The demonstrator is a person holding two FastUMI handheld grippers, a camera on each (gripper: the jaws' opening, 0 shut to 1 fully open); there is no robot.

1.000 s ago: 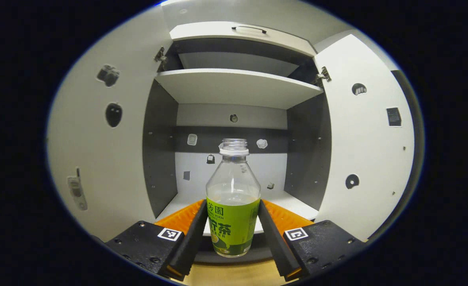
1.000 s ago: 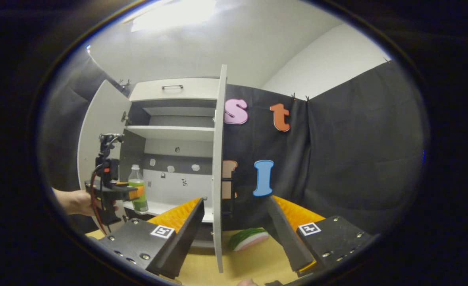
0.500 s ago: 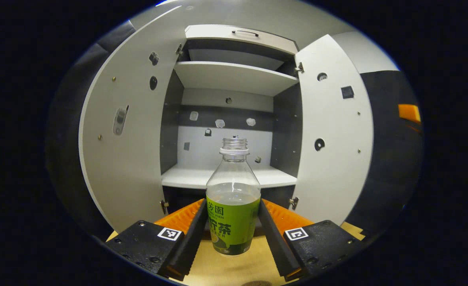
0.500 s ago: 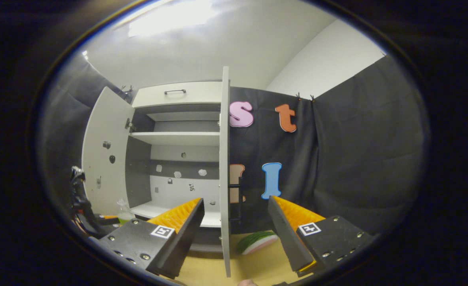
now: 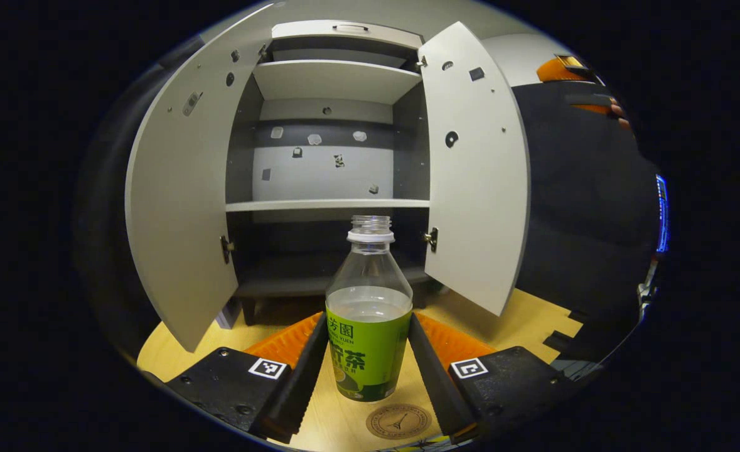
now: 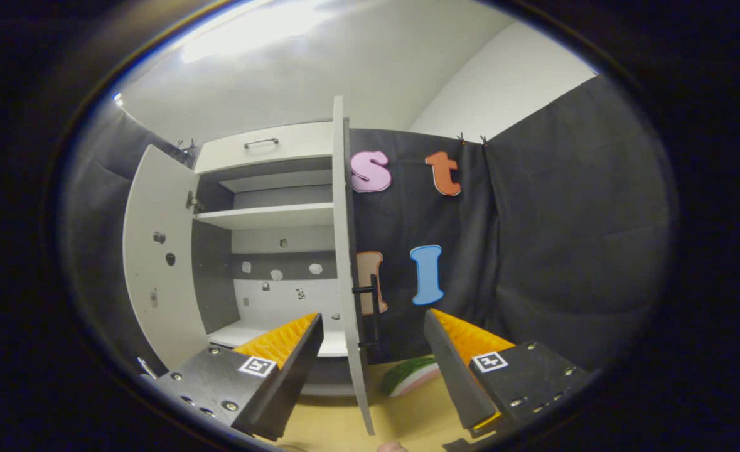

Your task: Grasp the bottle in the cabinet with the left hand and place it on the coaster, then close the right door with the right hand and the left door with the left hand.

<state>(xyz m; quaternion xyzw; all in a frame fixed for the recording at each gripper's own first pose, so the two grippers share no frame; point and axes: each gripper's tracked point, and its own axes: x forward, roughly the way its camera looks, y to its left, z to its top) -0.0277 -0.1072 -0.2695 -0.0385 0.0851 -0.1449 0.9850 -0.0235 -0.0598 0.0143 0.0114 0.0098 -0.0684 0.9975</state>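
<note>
One bottle (image 5: 368,314), one coaster (image 5: 398,420), two open doors (image 5: 477,169)

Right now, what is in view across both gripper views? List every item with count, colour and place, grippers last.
bottle: one, clear with green label, no cap, held above the table just behind the coaster.
coaster: one, tan round, on the table below the bottle.
cabinet: one, white and grey, both doors open.
left door: one, white, open.
right door: one, white, open.
watermelon-slice toy: one, green and pink, on the table beside the right door.
table: one, light wood.
left gripper: one, shut on the bottle.
right gripper: one, open, facing the right door's edge.
</note>
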